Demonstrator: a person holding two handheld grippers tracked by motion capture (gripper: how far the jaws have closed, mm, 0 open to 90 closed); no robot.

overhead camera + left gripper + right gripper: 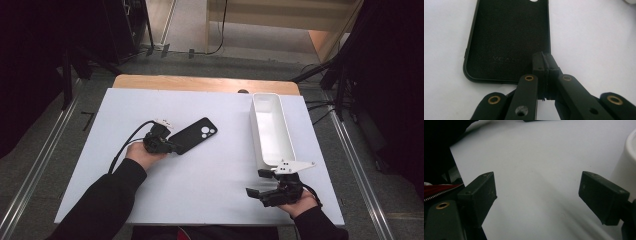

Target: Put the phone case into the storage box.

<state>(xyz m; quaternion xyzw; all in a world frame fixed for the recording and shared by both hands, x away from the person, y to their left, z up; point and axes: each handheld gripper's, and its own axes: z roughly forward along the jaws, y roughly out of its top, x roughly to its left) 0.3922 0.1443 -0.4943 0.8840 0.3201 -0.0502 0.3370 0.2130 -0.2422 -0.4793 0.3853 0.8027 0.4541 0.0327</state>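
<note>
One phone case (509, 40) at left gripper (545, 66)

A black phone case (193, 134) lies left of centre on the white table (210, 175), a long white tray (270, 129) at right.

White surface (215, 170): broad bare stretch across the middle and near edge, passable. Black phone case (193, 135) lies flat left of centre, low obstacle. Long white bin (270, 131) stands along the right side, walling off that edge; narrow strip beyond it.
</note>
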